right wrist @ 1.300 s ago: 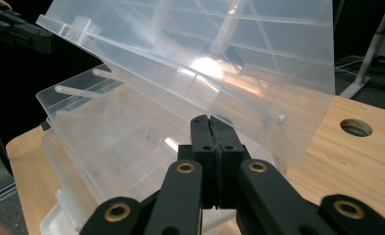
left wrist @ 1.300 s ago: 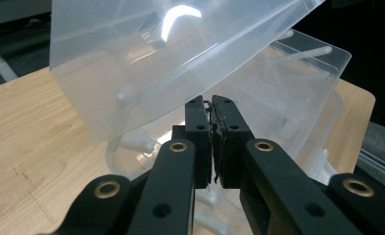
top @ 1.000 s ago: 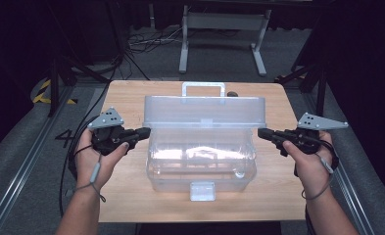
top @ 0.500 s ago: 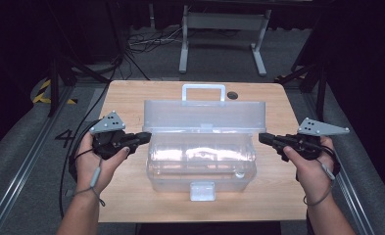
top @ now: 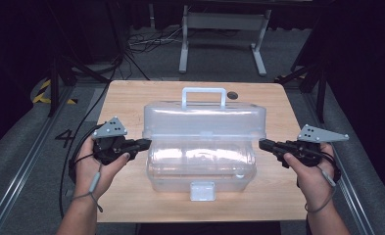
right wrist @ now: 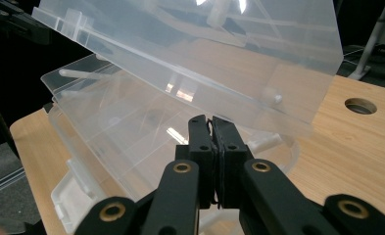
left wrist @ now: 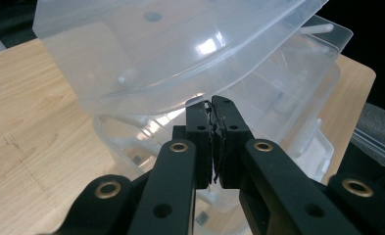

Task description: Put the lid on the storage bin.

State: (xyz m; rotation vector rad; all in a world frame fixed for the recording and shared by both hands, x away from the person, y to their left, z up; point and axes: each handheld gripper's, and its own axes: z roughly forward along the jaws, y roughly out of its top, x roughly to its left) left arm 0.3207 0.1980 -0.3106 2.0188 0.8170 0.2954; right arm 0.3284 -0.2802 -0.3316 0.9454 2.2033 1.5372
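The box (top: 202, 147), a clear plastic case with a hinged lid (top: 204, 120), sits in the middle of the table (top: 126, 98), its long axis running side to side between the two grippers. The lid is raised partway, its handle (top: 204, 96) at the far side, and the latch (top: 203, 191) faces the person at the near edge.

At the left, the left gripper (top: 143, 143) is held level at the box's left end, its tip at the seam where lid meets base. In the left gripper view its jaws are pressed together with nothing between them, and the tip (left wrist: 212, 105) sits just under the lid's lower rim (left wrist: 131, 93).

At the right, the right gripper (top: 264, 144) mirrors it at the right end, just beside the box wall. Its jaws too are clenched on nothing in the right gripper view, the tip (right wrist: 210, 122) below the tilted lid (right wrist: 204, 58) and above the tray.

Both tips lie at about the same height and equally close, one at each short end, so the box lies straight inward from each. The lid looks to be propped or nudged from both ends; whether either tip actually touches the plastic I cannot tell.
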